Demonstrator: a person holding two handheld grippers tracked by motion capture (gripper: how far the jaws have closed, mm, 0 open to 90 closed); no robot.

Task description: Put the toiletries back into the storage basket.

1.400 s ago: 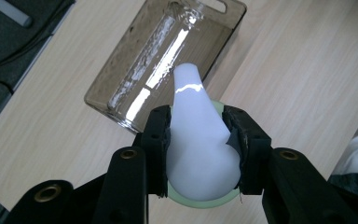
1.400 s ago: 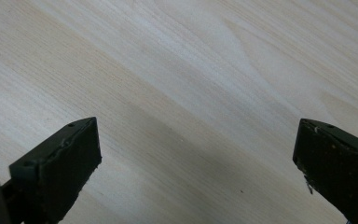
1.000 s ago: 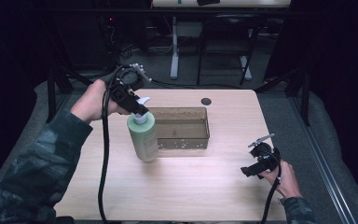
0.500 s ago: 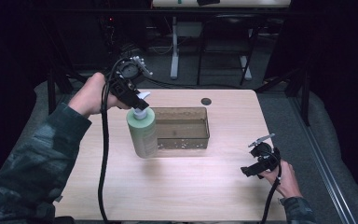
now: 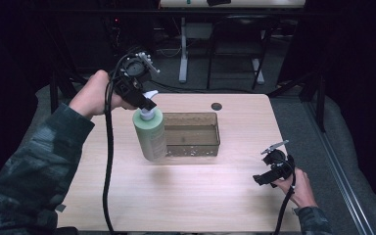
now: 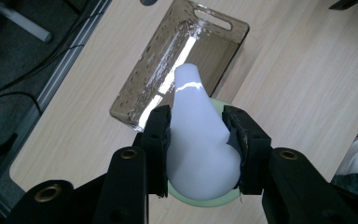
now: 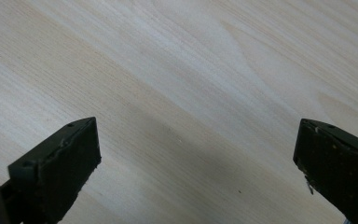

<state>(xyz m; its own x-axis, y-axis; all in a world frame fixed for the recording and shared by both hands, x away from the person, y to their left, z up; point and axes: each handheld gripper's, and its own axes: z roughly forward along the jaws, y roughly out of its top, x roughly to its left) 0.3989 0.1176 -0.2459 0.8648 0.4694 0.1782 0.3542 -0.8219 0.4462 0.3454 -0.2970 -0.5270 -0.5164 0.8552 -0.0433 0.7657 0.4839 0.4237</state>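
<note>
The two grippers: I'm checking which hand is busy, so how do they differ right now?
The left gripper is shut on the bottle's white pump head; the right gripper is open with bare table between its jaws. In the high view the left is at the far side, the right near the front right corner. Both have black jaws.

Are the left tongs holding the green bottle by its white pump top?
Yes, in the left gripper view the left tongs are shut on the white pump top of the green bottle.

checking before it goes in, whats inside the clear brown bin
The bin looks empty: floor bare but for pale specks. The green bottle, held by the left gripper, covers its left end in the high view.
</note>
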